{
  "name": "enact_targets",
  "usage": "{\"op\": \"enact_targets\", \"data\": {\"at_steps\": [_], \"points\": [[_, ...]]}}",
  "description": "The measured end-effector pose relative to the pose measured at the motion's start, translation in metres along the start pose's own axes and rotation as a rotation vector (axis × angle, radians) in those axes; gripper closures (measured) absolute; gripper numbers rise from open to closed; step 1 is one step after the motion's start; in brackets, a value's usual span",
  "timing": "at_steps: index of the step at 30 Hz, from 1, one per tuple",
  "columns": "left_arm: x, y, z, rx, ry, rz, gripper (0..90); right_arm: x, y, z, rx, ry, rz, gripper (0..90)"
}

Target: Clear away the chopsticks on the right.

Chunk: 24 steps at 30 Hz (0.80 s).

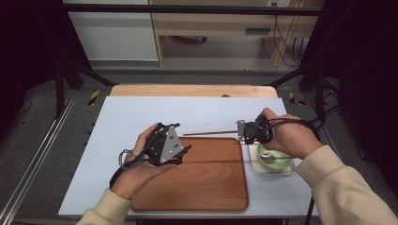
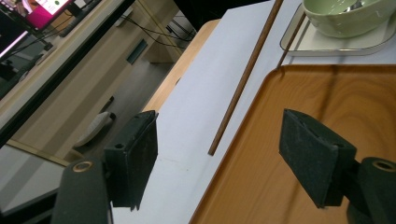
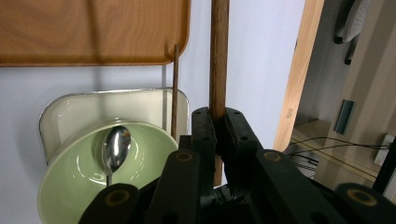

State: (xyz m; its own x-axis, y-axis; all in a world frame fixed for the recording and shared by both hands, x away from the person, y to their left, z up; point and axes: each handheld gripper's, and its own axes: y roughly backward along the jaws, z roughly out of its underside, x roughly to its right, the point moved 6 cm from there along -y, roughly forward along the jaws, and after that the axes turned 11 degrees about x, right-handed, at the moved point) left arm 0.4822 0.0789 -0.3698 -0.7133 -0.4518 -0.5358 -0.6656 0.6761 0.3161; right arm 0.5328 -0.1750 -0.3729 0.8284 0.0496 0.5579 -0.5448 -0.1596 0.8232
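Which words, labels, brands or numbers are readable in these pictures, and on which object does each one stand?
No text can be read anywhere.
Screen at the top left of the left gripper view: bright pink and white patches, any writing too blurred to read.
Wooden tray, green bowl, spoon, chopstick and both grippers: no print or label visible.

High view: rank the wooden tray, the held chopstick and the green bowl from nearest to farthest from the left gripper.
1. Wooden tray: directly under the left gripper.
2. Chopstick: just beyond the tray's far edge, clamped by the right gripper.
3. Green bowl: farthest, on the white tray right of the wooden one.
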Motion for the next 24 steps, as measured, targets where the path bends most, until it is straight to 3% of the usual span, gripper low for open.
{"op": "enact_targets", "data": {"at_steps": [15, 24], "points": [[0.007, -0.010, -0.002, -0.018, 0.008, 0.044, 38.9, -0.005, -0.002, -0.011, 0.012, 0.028, -0.026, 84.2], [0.015, -0.024, -0.002, -0.074, -0.001, 0.114, 47.2, -0.009, -0.002, -0.018, -0.001, 0.033, -0.033, 84.2]]}}
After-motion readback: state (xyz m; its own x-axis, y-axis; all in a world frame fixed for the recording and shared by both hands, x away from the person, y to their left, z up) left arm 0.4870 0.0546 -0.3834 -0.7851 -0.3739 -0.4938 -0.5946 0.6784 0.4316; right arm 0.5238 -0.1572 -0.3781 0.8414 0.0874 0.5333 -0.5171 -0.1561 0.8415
